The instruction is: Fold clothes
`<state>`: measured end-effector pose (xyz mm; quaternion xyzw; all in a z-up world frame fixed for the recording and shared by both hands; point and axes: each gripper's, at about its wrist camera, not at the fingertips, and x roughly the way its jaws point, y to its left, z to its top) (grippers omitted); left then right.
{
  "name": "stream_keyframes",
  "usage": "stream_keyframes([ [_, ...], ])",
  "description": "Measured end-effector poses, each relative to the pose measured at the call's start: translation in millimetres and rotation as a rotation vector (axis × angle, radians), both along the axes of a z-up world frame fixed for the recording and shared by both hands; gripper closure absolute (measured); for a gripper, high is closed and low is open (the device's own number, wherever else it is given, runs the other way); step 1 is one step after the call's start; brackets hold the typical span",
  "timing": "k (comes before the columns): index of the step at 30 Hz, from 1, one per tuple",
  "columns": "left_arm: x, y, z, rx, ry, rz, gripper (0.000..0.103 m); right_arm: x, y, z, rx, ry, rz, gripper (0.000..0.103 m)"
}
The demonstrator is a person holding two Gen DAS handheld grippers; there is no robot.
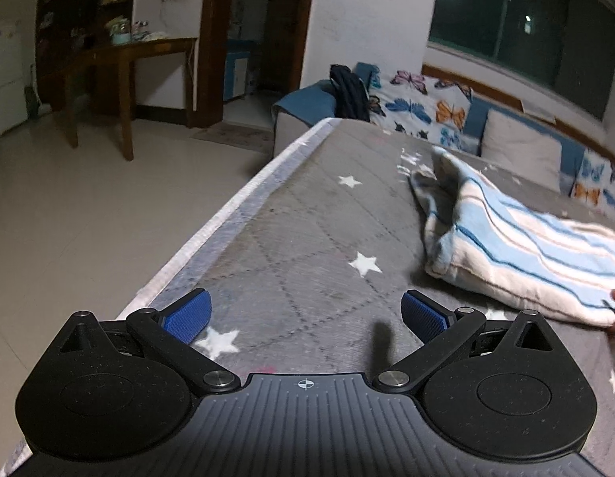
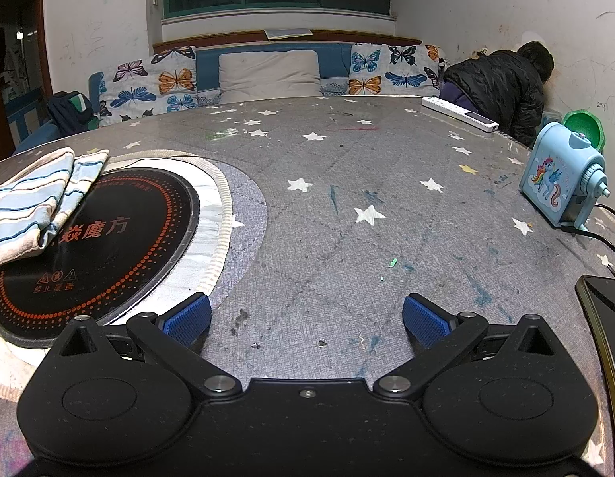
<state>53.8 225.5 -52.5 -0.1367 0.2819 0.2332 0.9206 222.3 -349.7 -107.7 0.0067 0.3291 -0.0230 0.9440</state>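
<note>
The folded striped towel (image 2: pixel 33 202) lies on the black induction cooktop (image 2: pixel 108 246), overlapping its far left rim (blue and white stripes). Right of the cooktop, the right gripper (image 2: pixel 306 318) hovers spread and empty over the star-patterned table cover (image 2: pixel 347 218). The left gripper (image 1: pixel 306 316) is likewise spread.

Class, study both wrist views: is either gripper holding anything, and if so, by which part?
Nothing is held. The left gripper and right gripper are both open over the table, and the striped garment lies apart from their fingers.
</note>
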Motion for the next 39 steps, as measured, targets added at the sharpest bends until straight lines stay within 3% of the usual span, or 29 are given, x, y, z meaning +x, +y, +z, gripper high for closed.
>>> stream_keyframes([
  [27,-27.1,7.0,14.8,0.028,0.014,0.006,0.000,0.0,-0.3,0.1,0.000,0.000,0.000,0.000],
  [39,-36.3,15.9,14.7,-0.019,-0.008,0.021,0.000,-0.1,-0.5,0.1,0.000,0.000,0.000,0.000],
])
